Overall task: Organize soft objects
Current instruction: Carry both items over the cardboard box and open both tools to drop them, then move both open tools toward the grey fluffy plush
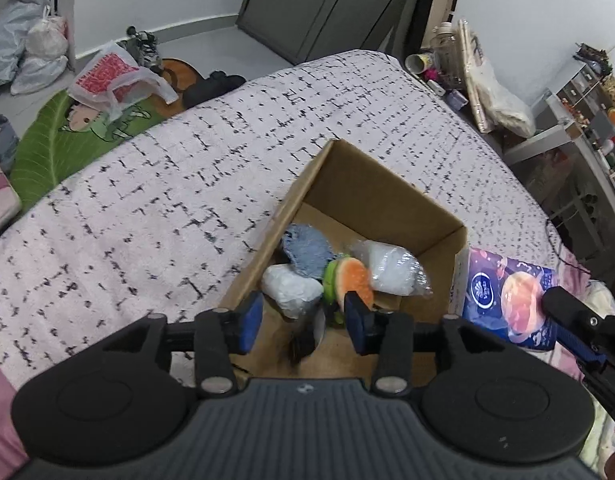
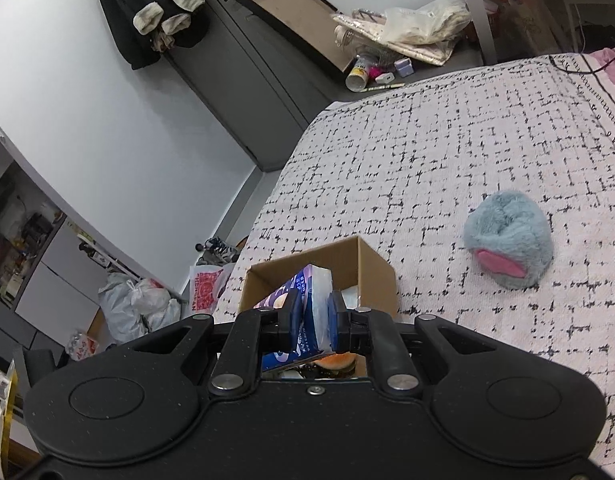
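A cardboard box point(image 1: 383, 200) sits on the bed and holds a blue-grey cloth point(image 1: 307, 254), a white bundle point(image 1: 293, 290), an orange and green sponge point(image 1: 349, 280) and a clear wrapped white pack point(image 1: 391, 266). My left gripper point(image 1: 303, 320) is open and empty just above the box's near side. My right gripper point(image 2: 313, 326) is shut on a blue tissue pack point(image 2: 307, 300) and holds it over the box point(image 2: 371, 264); the pack also shows in the left wrist view point(image 1: 507, 296), beside the box's right wall. A fluffy blue-grey plush point(image 2: 509, 242) with a pink patch lies on the bed, right of the box.
The bed has a white cover with black dashes point(image 1: 167, 200). A green leaf-shaped mat point(image 1: 67, 140) and plastic bags point(image 1: 111, 76) lie on the floor to the left. Cluttered items point(image 1: 459, 64) and shelves point(image 1: 579, 128) stand beyond the bed's far right edge.
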A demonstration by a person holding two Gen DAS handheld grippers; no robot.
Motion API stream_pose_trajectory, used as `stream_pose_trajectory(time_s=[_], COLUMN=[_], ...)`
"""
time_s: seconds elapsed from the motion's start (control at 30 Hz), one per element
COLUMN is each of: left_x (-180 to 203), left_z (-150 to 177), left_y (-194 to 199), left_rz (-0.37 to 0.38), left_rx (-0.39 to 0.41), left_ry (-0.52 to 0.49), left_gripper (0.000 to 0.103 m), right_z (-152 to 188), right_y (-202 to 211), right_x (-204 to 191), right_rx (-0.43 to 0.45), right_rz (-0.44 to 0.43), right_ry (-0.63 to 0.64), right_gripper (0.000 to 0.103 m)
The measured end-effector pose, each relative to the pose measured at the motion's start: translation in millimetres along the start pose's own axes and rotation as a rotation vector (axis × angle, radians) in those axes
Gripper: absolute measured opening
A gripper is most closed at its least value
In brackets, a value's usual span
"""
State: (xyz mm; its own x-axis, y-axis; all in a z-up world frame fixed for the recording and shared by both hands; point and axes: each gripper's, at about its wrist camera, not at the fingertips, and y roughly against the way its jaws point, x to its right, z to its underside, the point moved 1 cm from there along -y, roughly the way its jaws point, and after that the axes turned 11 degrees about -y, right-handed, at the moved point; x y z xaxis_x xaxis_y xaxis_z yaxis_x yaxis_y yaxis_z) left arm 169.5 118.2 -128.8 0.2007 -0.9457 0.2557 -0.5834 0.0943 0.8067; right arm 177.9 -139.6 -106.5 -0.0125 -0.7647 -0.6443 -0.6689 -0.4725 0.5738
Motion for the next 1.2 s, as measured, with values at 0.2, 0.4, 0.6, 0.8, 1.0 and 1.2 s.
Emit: stream_pose_trajectory(time_s=[0.2, 0.4, 0.6, 0.8, 1.0, 1.2], left_x=[0.0, 10.9, 29.0, 45.3, 58.3, 74.6], left_z=[-1.2, -0.8, 1.5, 6.1, 10.8, 15.1], left_y=[5.6, 16.4, 27.0, 38.7, 49.0, 56.6], left_rz=[0.005, 0.013, 0.046, 0.061, 0.082, 0.122], left_rx=[-0.017, 0.004, 0.039, 0.106, 0.159, 0.206], left_ry=[0.005, -0.005, -0.016, -0.012, -0.005, 0.015], left_gripper=[0.061, 0.08, 0.099, 0.103, 0.103, 0.103], right_z=[6.8, 0.1, -10.4, -16.3, -23.0, -31.0], right_y=[-3.7, 17.1, 38.8, 52.4, 67.3, 82.6], right_x=[1.3, 2.5, 15.4, 32.2, 47.0, 58.7], right_rx=[-0.076, -0.018, 0.045, 0.073, 0.088, 0.107], right_rz=[-0.014, 0.016, 0.031, 0.038, 0.047, 0.053], right_ry=[-0.022, 0.032, 0.044, 0.04, 0.046, 0.055], right_gripper=[0.036, 0.072, 0.089, 0.097, 0.097, 0.097])
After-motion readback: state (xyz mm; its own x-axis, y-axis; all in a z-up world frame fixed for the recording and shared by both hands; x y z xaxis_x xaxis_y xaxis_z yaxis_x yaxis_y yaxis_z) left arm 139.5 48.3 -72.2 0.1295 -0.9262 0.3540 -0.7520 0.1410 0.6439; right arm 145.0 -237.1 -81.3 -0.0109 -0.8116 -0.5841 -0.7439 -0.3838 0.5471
